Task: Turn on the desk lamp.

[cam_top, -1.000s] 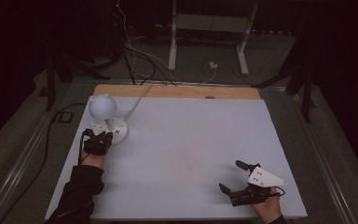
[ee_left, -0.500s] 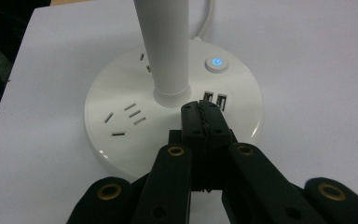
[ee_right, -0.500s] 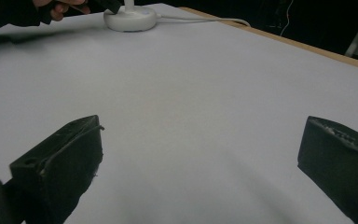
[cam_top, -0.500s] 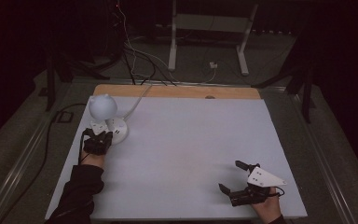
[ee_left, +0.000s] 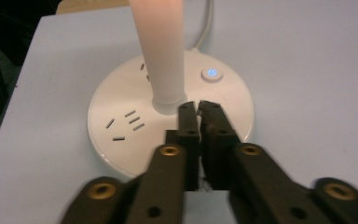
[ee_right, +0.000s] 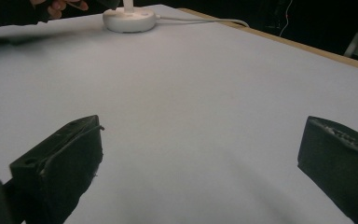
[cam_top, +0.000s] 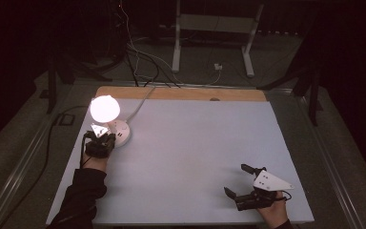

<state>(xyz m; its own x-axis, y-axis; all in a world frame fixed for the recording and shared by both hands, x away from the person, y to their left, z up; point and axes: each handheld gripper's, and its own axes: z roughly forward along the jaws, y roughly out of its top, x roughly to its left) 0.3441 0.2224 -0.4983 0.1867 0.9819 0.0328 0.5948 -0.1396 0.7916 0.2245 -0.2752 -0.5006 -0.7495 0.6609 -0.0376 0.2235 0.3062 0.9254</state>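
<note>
A white desk lamp stands at the table's left, its round globe (cam_top: 105,109) glowing brightly above a disc base (cam_top: 120,132). In the left gripper view the stem (ee_left: 161,51) rises from the base (ee_left: 121,107), which has socket slots and a small button lit blue (ee_left: 211,73). My left gripper (ee_left: 198,105) hovers over the base just in front of the stem. Its jaws have just been opening and stand a thin slit apart, with nothing between them. My right gripper (cam_top: 236,179) rests near the front right edge, jaws wide open (ee_right: 200,140) and empty.
The lamp's white cable (cam_top: 140,102) runs from the base off the back of the table. A wooden strip (cam_top: 181,93) borders the far edge of the pale blue tabletop (cam_top: 195,138). Cables and a metal stand (cam_top: 209,28) lie on the dark floor beyond.
The lamp's globe was pale and dull before; now it glows brightly. Both hands have stayed where they were.
</note>
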